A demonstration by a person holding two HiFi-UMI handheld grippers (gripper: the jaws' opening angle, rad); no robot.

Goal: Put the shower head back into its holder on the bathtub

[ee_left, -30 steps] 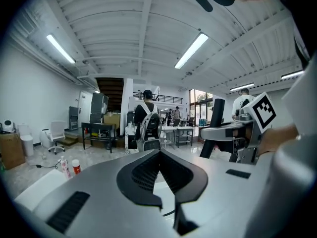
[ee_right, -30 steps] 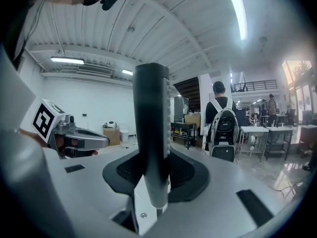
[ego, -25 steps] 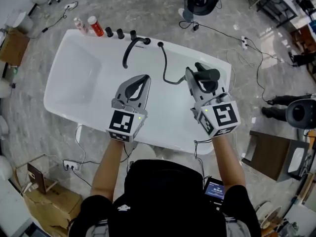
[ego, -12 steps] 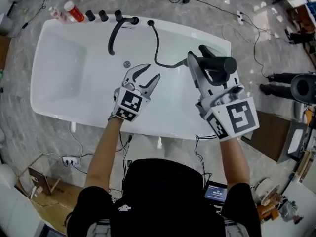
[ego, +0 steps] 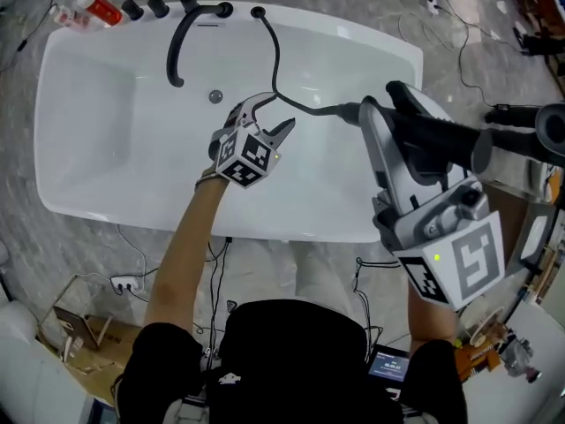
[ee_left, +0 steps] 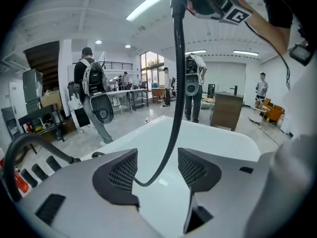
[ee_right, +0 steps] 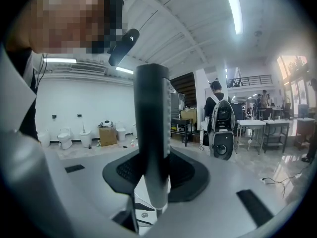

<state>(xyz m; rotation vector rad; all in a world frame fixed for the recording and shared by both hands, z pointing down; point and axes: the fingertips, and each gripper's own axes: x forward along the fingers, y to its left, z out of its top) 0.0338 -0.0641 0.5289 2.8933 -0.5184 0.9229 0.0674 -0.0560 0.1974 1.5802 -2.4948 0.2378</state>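
Note:
The black shower head [ego: 441, 140] is raised over the right end of the white bathtub [ego: 79, 122], with my right gripper [ego: 388, 104] shut on it. In the right gripper view its handle [ee_right: 151, 128] stands upright, clamped between the pads. Its black hose [ego: 276, 69] runs from a round fitting [ego: 258, 11] on the far rim down into the tub. My left gripper [ego: 267, 119] is low inside the tub and its jaws have just been opening. The hose [ee_left: 173, 108] hangs between the open pads [ee_left: 121, 175] without touching them.
A curved black spout [ego: 177, 51], three black knobs [ego: 157, 5] and bottles [ego: 93, 7] line the far rim at the left. A drain [ego: 215, 96] sits in the tub floor. Cables and a cardboard box [ego: 75, 321] lie on the floor. People stand in the room beyond.
My left gripper has dropped down into the tub towards the hose and gone from shut to open. The right gripper keeps its hold on the shower head.

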